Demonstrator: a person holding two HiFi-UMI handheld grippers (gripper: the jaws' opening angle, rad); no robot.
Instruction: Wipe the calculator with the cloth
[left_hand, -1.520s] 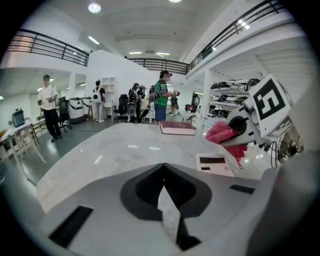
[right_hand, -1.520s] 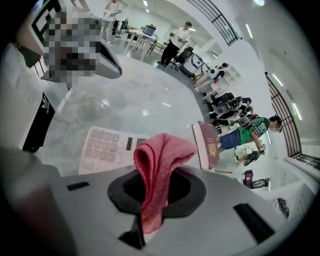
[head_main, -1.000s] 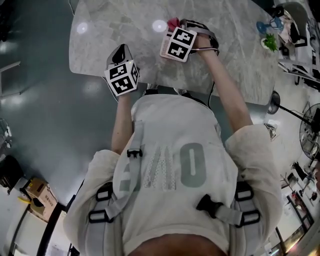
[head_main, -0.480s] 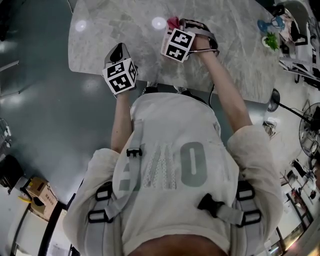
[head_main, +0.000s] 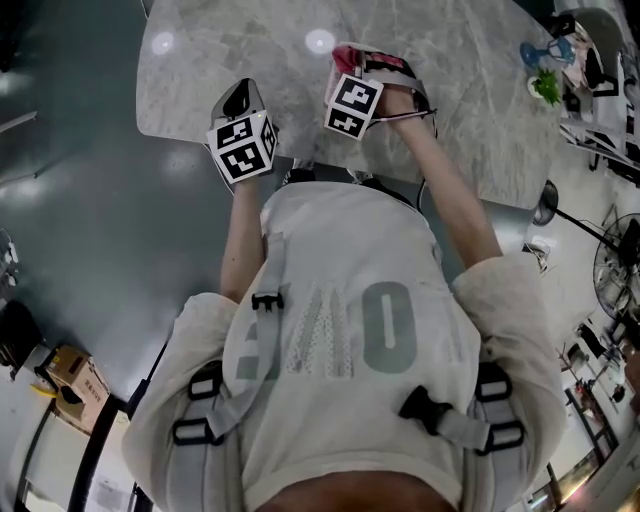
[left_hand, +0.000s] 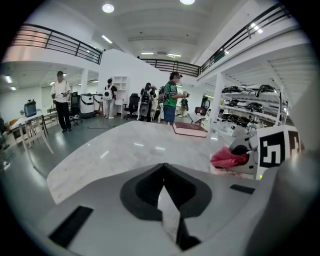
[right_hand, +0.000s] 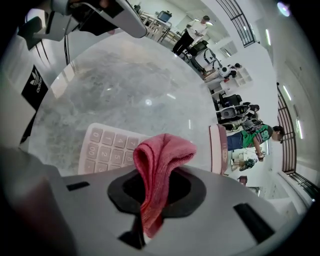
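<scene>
Two grippers checked, inspector speaking, left one first. Your left gripper (left_hand: 163, 172) has its jaws pressed together with nothing between them. It sits over the near edge of the grey marble table (right_hand: 125, 85), well apart from the work.

OPERATOR: And the calculator?

INSPECTOR: The pale pink flat plastic calculator (right_hand: 107, 150) lies keys-up on the marble, just ahead of your right gripper (right_hand: 159, 186). Those jaws are clamped on the soft red cloth (right_hand: 162, 150). A folded loop of it stands out beyond the tips and a tail hangs behind. The loop overlaps the right edge of the calculator in the right gripper view. Whether it touches the keys I cannot tell.

OPERATOR: How will they handle?

INSPECTOR: My judgement only. The calculator looks light and stiff, with a smooth casing on polished stone, so expect it to slide once you drag cloth across it. Steady it with your closed left tips on the bare casing rim, not on the keys, which will give under pressure. The cloth is limp and will bunch up. You hold it at mid-fold, which leaves a usable pad in front. Keep that grip and wipe with the loop, pressing lightly.
</scene>
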